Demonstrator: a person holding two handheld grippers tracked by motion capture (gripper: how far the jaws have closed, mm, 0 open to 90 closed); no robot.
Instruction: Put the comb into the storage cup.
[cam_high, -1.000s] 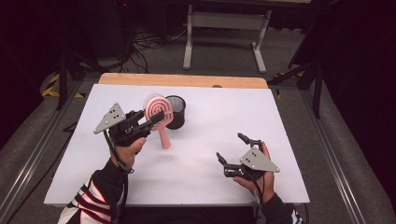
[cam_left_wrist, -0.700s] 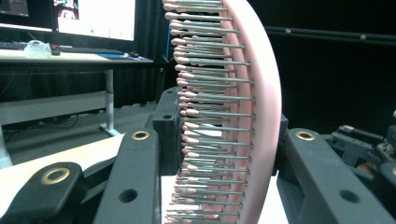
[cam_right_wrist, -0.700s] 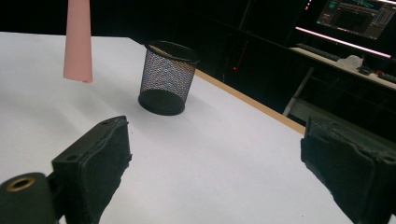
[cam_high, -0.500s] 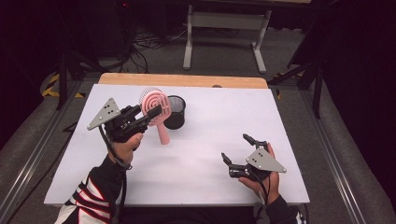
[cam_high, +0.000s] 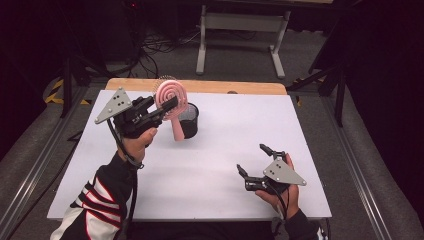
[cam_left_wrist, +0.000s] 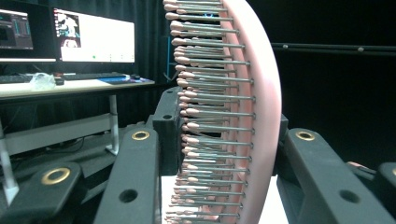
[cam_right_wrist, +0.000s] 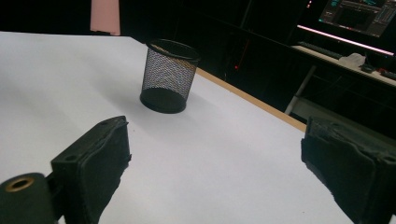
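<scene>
- Compared with a second ago, the left hand-held gripper (cam_high: 167, 106) is seen higher in the high view, and the pink hairbrush (cam_high: 169, 97) it carries has been lifted with it; the brush's handle end, earlier low beside the cup, is now seen against the cup's left side.
- The right hand-held gripper (cam_high: 252, 162) is seen a little lower and further right in the high view than a second ago, with its jaws spread as before.
- The left hand-held gripper is clamped on the pink hairbrush: in the left gripper view the round brush head (cam_left_wrist: 243, 107) is squeezed between the two black jaws, bristles pointing to that view's left.
- The brush is held clear of the tabletop (cam_high: 240, 125), head uppermost and handle hanging down and slightly tilted, just left of the black mesh cup (cam_high: 188, 120); whether handle and cup touch cannot be told.
- The right hand-held gripper is held with its jaws wide apart and nothing between them, low over the near right part of the tabletop, well apart from the cup.
- In the right gripper view the mesh cup (cam_right_wrist: 169, 75) is seen upright on the white tabletop (cam_right_wrist: 224, 154), with the pink handle end (cam_right_wrist: 105, 17) above and beyond it at the top edge.
- A striped sleeve (cam_high: 102, 200) is worn on the left forearm.
</scene>
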